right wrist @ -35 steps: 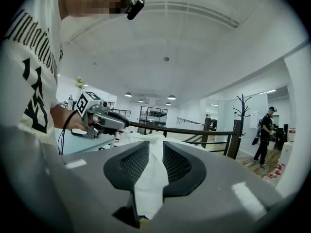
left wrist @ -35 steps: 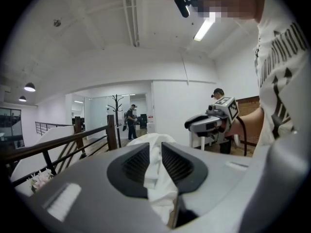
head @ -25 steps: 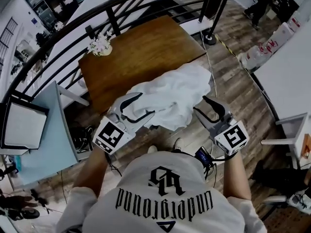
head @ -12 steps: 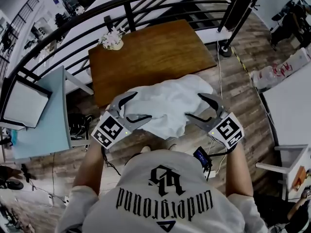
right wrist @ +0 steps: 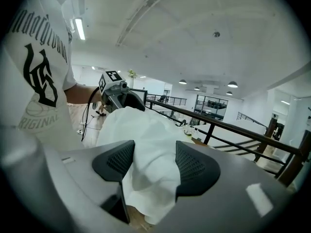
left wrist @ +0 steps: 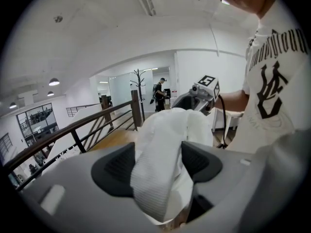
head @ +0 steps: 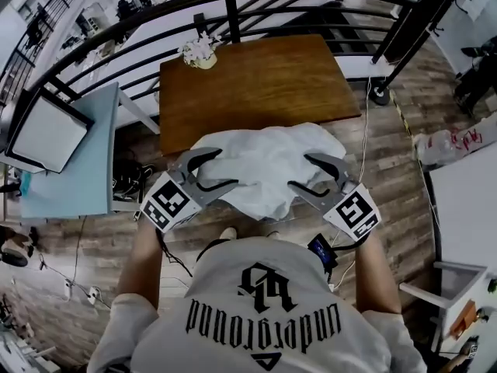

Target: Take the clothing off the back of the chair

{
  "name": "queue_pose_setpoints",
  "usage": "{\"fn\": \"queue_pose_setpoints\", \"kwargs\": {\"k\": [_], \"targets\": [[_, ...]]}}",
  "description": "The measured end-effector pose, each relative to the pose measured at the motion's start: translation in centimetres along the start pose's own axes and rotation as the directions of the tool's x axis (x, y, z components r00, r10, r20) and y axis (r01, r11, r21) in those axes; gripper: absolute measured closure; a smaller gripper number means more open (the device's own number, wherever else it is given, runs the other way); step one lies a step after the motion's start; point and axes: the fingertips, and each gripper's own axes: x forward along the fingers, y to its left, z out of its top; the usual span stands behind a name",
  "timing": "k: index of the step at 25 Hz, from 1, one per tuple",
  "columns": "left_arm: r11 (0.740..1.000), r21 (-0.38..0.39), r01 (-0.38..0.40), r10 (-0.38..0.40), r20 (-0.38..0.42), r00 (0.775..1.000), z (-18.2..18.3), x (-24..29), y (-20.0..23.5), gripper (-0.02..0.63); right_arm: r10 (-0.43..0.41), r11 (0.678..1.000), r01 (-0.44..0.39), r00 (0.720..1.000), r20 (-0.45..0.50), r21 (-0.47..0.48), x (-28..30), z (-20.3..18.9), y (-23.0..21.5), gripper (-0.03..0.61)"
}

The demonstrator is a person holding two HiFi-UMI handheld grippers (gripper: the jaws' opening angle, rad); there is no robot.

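Observation:
A white piece of clothing [head: 264, 162] lies bunched over a chair back, which it hides, at the near edge of a brown wooden table [head: 256, 76]. My left gripper [head: 227, 167] straddles the cloth's left end and my right gripper [head: 299, 171] its right end. In the left gripper view a fold of the clothing [left wrist: 165, 130] runs between the pads of the left gripper [left wrist: 158, 164]. In the right gripper view the clothing [right wrist: 141, 130] fills the gap of the right gripper [right wrist: 150, 164]. Both pairs of jaws have just been closing with cloth between them and still stand wide.
A dark metal railing [head: 233, 6] curves behind the table. A small vase of flowers [head: 200, 51] stands at the table's far left corner. A light-blue surface [head: 78, 177] is on the left and a black stand base [head: 380, 95] on the right. The floor is wood planks.
Both grippers have moved inward and down onto the ends of the clothing, the right one most. Their jaws spread wider around the cloth. The head view has shifted.

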Motion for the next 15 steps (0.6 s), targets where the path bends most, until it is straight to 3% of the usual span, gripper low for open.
{"fn": "queue_pose_setpoints", "kwargs": {"k": [4,6,8,9,10,15], "targets": [[0.998,-0.04,-0.04,0.042,0.037,0.998,0.8,-0.7,-0.6,0.357,0.023,0.999,-0.023,1.0,0.007,-0.031,-0.3,0.6,0.8,0.358],[0.994,-0.066,-0.082,0.086,0.063,0.994,1.2,-1.1,-0.4,0.468,0.037,0.999,-0.037,0.999,0.016,-0.038,-0.4,1.0,1.2,0.4],[0.991,-0.071,-0.116,0.121,0.076,0.99,1.4,-1.3,-0.5,0.521,0.038,0.999,-0.036,0.999,0.037,-0.038,-0.5,1.4,1.4,0.441],[0.989,-0.069,-0.127,0.132,0.075,0.988,1.3,-1.4,-0.6,0.534,0.029,0.999,-0.027,0.998,0.049,-0.037,-0.5,1.6,1.4,0.457],[0.988,-0.064,-0.137,0.142,0.07,0.987,1.1,-1.5,-0.8,0.538,0.017,0.999,-0.015,0.998,0.058,-0.035,-0.6,1.7,1.4,0.537],[0.986,-0.051,-0.16,0.164,0.073,0.984,1.3,-2.3,-1.9,0.543,-0.018,0.999,0.021,0.998,0.064,-0.043,-1.3,1.8,1.8,0.551]]}}
